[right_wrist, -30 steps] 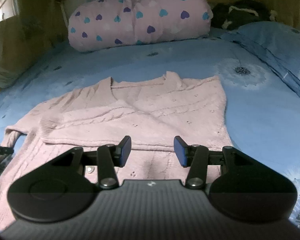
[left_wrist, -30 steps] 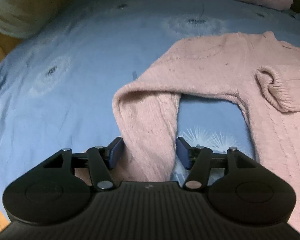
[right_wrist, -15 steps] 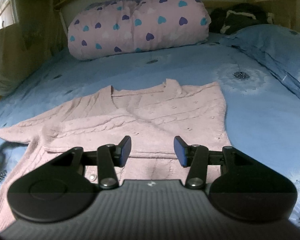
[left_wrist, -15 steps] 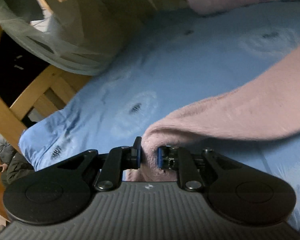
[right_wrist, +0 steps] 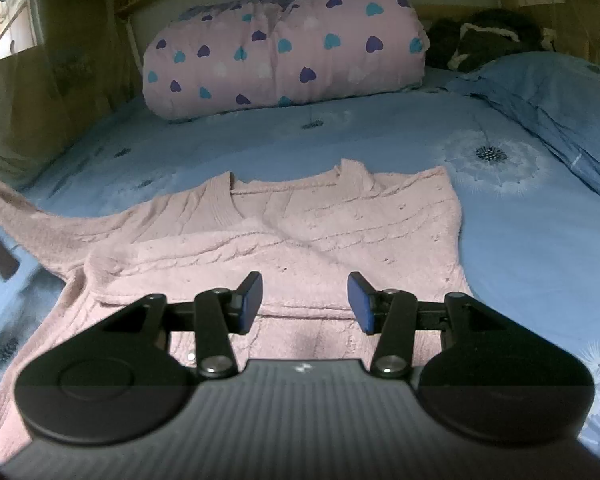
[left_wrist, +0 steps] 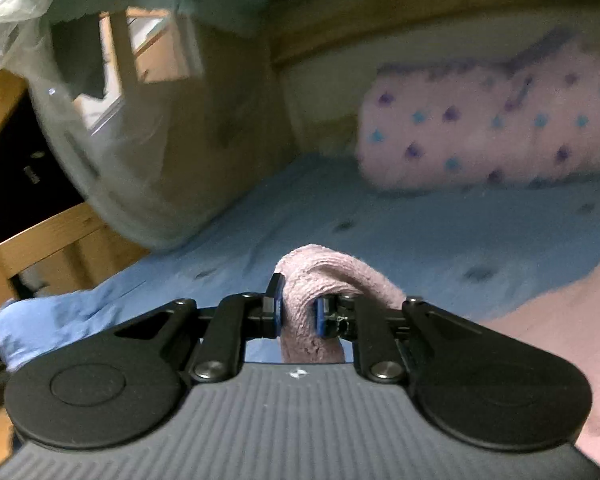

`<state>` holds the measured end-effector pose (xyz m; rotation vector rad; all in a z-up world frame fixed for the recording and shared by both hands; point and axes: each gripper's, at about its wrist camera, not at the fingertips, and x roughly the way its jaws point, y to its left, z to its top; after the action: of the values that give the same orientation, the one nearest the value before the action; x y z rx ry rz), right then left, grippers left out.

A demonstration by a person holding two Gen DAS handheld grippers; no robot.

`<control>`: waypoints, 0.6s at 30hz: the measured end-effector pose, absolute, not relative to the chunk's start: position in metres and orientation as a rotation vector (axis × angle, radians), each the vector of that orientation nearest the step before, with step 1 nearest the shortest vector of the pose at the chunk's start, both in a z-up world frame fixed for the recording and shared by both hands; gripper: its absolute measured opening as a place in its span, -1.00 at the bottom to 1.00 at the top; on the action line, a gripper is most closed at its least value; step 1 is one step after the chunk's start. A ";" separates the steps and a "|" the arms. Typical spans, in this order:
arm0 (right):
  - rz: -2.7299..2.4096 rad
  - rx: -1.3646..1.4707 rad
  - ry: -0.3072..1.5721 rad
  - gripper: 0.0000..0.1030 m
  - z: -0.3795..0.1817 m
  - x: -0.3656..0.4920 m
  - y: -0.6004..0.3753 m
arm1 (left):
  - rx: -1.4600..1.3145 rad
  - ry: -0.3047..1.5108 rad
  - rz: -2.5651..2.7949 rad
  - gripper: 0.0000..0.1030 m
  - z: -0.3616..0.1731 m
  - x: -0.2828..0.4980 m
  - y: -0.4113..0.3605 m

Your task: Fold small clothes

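A pink knit sweater (right_wrist: 300, 236) lies flat on the blue bed, neck toward the far end, with its right sleeve folded across the chest. My left gripper (left_wrist: 298, 310) is shut on the left sleeve (left_wrist: 324, 276) and holds it lifted above the bed. In the right wrist view that sleeve (right_wrist: 28, 220) stretches up and out to the left edge. My right gripper (right_wrist: 302, 300) is open and empty, hovering over the sweater's lower body.
A pink heart-print rolled quilt (right_wrist: 288, 44) lies at the head of the bed. A blue pillow (right_wrist: 560, 92) is at the right. A mosquito net (left_wrist: 112, 128) and wooden bed frame (left_wrist: 40, 240) stand at the left. The blue dandelion sheet (right_wrist: 520, 220) surrounds the sweater.
My left gripper closed on the left sleeve and lifted it up and outward, tilting the view toward the headboard. The right gripper stayed open over the sweater.
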<state>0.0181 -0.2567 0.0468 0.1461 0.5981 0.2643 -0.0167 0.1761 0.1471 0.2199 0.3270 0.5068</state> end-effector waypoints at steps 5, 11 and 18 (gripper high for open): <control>0.263 0.158 0.588 -0.04 0.050 0.017 -0.258 | 0.221 0.252 0.366 -0.65 0.177 -0.017 0.118; 0.259 0.169 0.580 -0.04 0.053 0.016 -0.263 | 0.223 0.257 0.180 -0.65 0.184 -0.011 0.038; 0.230 0.188 0.589 -0.04 0.054 0.015 -0.273 | 0.289 0.356 0.022 -0.65 0.137 0.005 -0.046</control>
<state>0.0149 -0.2728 0.0537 0.1881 0.5888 0.2296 0.0051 -0.0456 0.1373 0.2891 0.3561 0.0216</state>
